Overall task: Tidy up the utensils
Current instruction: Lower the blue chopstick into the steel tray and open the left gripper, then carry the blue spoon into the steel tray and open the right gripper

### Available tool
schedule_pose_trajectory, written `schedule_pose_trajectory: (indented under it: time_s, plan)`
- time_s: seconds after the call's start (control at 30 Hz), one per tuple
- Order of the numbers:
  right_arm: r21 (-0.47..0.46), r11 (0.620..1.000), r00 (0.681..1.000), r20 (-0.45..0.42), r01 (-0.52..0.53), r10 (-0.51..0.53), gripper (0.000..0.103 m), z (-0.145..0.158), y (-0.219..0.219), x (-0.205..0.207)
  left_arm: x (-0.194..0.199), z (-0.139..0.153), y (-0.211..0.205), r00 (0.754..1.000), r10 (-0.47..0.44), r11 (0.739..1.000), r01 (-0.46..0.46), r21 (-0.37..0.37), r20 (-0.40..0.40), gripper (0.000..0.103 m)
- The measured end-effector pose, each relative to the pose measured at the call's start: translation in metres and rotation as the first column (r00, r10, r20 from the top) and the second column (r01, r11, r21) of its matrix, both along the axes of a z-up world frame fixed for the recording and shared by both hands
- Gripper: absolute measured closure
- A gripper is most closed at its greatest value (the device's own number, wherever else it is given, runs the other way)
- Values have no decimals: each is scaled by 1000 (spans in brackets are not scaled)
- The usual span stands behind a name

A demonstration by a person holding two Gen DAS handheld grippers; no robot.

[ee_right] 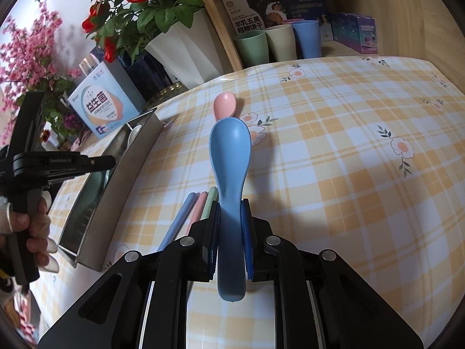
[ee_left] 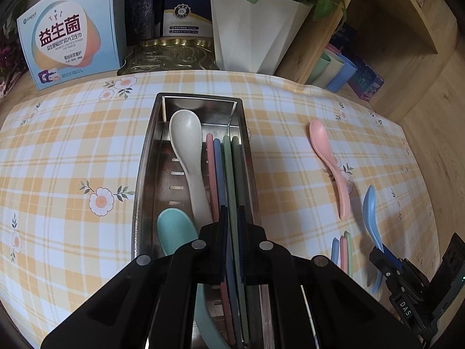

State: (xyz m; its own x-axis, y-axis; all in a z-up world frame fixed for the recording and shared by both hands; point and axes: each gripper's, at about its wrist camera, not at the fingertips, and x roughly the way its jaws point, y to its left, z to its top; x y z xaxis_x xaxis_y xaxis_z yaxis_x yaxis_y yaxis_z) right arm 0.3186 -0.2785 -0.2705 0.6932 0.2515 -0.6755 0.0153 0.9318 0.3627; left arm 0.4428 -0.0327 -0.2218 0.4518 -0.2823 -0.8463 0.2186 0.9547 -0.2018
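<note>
right gripper (ee_right: 230,212): jaws clenched on blue spoon (ee_right: 231,180), held above worktop (ee_right: 348,189) | left gripper (ee_left: 231,218): jaws narrowly apart, astride chopsticks (ee_left: 225,171) in tray (ee_left: 145,174), grip unclear | pink spoon (ee_left: 331,165) on worktop, right of tray

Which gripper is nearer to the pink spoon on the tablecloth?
The right gripper. It holds the blue spoon just short of the pink spoon. The left gripper is over the steel tray, off to the side.
</note>
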Motion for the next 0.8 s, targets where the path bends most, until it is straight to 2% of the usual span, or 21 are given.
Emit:
schedule_pose_trajectory:
  time_s: [0.13,0.23,0.33,0.4,0.43,0.5,0.57,0.7,0.8]
  plan:
    - [-6,1000,1000,0,-8,8,89,0,2,0,-8,11,6,1000,-3,1000,3,2,26,93]
    - [-1,1000,1000,-2,-5,5,89,0,1,0,-20,22,11,998,-12,1000,11,19,61,79]
    - [2,1000,1000,-10,0,0,89,1,1,0,-37,32,20,994,-16,999,12,36,109,61]
    - [-5,1000,1000,-11,-6,6,89,4,3,-1,-51,36,28,991,-14,999,8,46,130,40]
    - [-10,1000,1000,-13,-8,8,89,6,5,-2,-56,37,30,990,-16,998,9,54,137,36]
    - [-13,1000,1000,-18,-8,7,89,10,7,-2,-68,39,36,988,-30,996,18,84,152,20]
    - [8,1000,1000,-24,-8,9,89,16,10,-1,-79,41,44,984,-44,993,24,113,173,12]
    - [3,999,998,-35,-47,47,89,33,29,6,-89,44,59,981,-50,989,22,143,189,6]
    - [9,997,995,-62,-79,79,89,43,50,20,-90,45,75,981,-17,992,-7,126,191,6]
